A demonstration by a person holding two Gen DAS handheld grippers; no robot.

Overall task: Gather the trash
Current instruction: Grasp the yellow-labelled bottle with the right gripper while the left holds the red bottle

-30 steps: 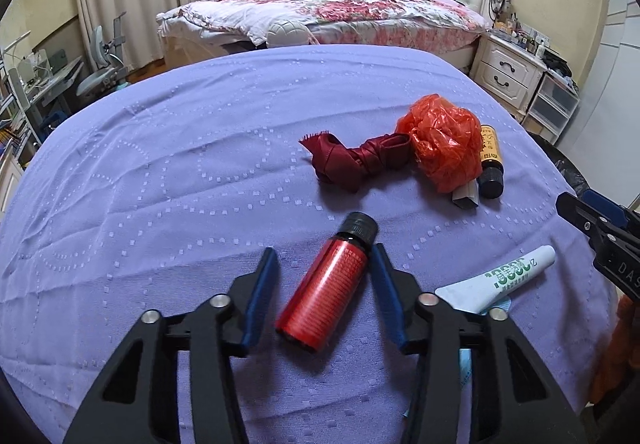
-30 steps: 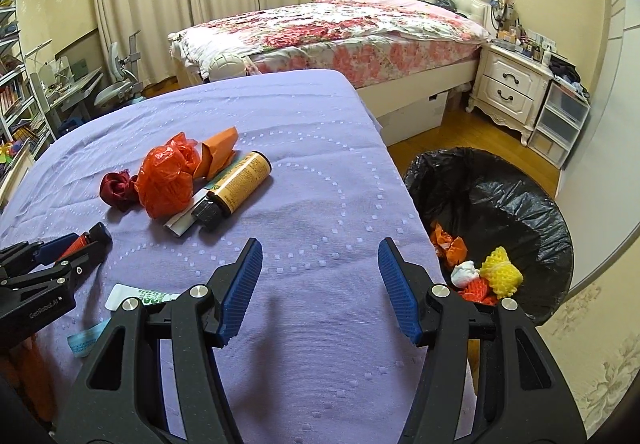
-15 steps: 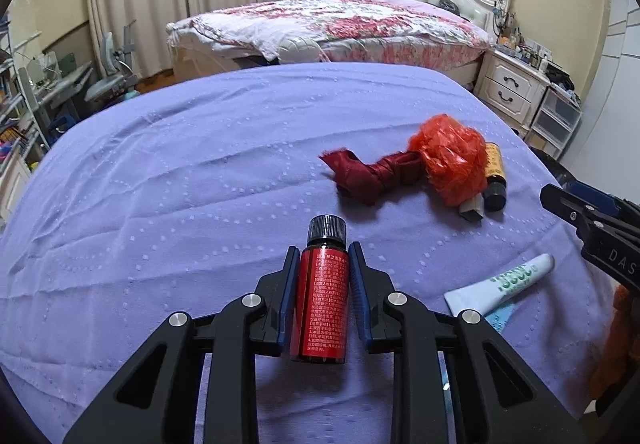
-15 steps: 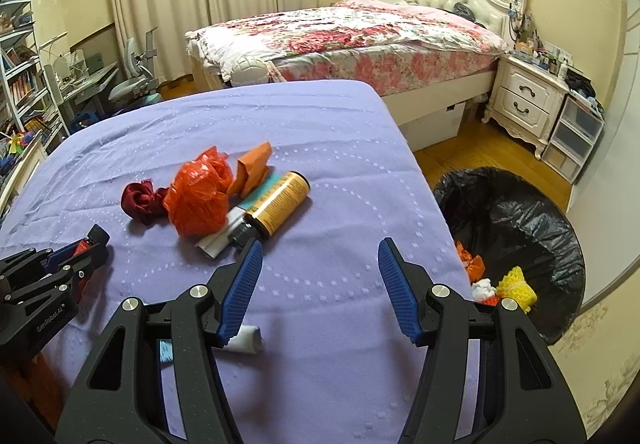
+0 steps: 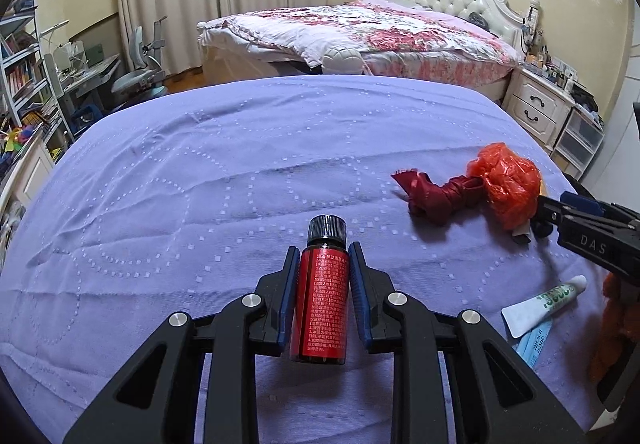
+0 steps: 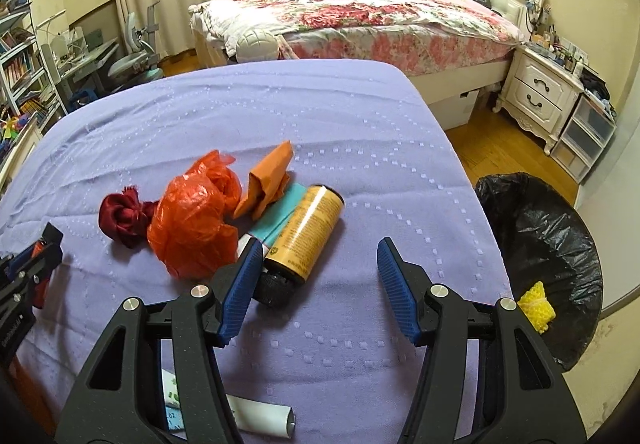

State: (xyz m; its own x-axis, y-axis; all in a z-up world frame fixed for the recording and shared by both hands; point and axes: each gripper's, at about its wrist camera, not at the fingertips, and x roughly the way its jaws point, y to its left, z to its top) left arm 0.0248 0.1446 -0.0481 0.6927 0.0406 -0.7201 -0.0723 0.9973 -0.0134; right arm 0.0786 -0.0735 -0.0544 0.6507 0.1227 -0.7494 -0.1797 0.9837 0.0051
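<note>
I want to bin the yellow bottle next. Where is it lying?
In the right wrist view the yellow bottle lies on the purple cloth left of centre, its black cap by the right hand-held gripper's left finger, beside the orange plastic bag.

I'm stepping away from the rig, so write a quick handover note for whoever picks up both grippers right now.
Left gripper: shut on the red bottle with a black cap.
Right gripper: jaws open and empty, close to the yellow bottle.
On the purple cloth: orange plastic bag, dark red ribbon, orange paper, teal packet, white tube.
Done: some trash lies in the black-lined bin to the right.
Left: bin the red bottle, then the rest.
</note>
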